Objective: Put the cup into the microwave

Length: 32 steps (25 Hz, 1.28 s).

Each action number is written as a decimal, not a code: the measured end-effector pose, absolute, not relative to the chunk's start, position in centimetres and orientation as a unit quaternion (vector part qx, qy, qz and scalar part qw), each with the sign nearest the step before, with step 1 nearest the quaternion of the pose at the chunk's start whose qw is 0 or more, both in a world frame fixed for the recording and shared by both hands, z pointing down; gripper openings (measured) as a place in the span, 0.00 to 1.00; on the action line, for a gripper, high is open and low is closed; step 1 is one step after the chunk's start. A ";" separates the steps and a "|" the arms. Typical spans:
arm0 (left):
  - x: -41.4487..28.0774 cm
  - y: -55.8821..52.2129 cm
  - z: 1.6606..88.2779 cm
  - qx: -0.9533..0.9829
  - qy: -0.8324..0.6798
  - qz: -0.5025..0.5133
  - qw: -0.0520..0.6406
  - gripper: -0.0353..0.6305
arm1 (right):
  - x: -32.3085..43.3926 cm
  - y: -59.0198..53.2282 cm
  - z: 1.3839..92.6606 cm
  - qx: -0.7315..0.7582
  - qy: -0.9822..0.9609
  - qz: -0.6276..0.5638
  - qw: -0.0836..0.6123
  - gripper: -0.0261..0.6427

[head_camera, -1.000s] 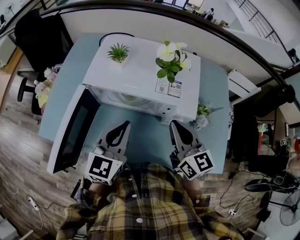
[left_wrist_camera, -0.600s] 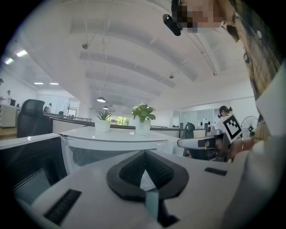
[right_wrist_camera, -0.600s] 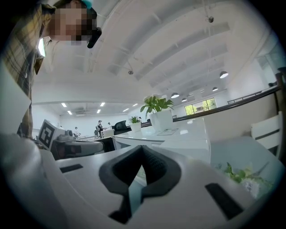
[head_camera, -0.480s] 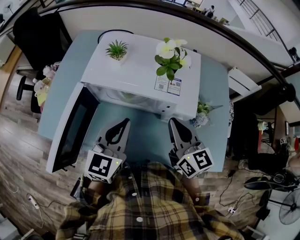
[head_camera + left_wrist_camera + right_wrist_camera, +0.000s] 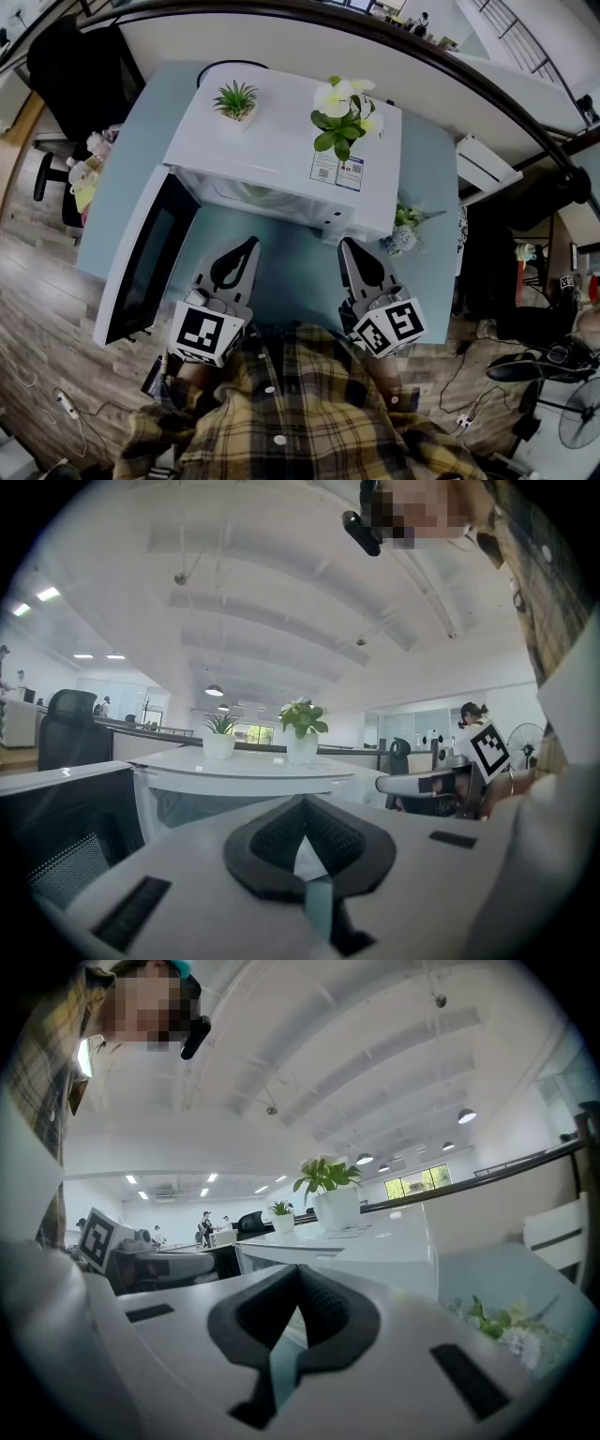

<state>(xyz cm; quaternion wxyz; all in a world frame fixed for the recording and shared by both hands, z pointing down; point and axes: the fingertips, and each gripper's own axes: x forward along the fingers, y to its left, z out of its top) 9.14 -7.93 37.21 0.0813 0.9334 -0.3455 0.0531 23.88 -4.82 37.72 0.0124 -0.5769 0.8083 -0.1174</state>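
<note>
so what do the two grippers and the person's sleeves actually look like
The left gripper and the right gripper look alike: pale grey bodies that taper to a tip, with black textured pads framing a teardrop-shaped opening. Each has a cube at its rear with black-and-white square markers. The person wears a yellow and dark plaid shirt with white buttons.

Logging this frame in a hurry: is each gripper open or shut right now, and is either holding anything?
Left gripper: shut, holding nothing.
Right gripper: shut, holding nothing.
</note>
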 end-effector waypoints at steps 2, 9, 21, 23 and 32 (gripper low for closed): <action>9.1 -7.9 37.2 0.934 -0.345 0.054 0.079 0.04 | 23.9 -4.8 37.7 -0.577 0.808 -0.117 0.012 0.04; 8.9 -7.9 37.1 0.933 -0.348 0.056 0.079 0.04 | 23.9 -4.7 37.6 -0.584 0.804 -0.114 0.010 0.04; 9.1 -7.7 37.0 0.934 -0.344 0.052 0.078 0.04 | 23.7 -4.8 37.4 -0.581 0.806 -0.111 0.006 0.04; 9.0 -7.9 36.8 0.933 -0.347 0.055 0.081 0.04 | 23.6 -4.9 37.4 -0.580 0.807 -0.111 0.006 0.04; 8.8 -7.8 37.2 0.933 -0.346 0.051 0.079 0.04 | 23.5 -5.0 37.7 -0.581 0.806 -0.116 0.006 0.04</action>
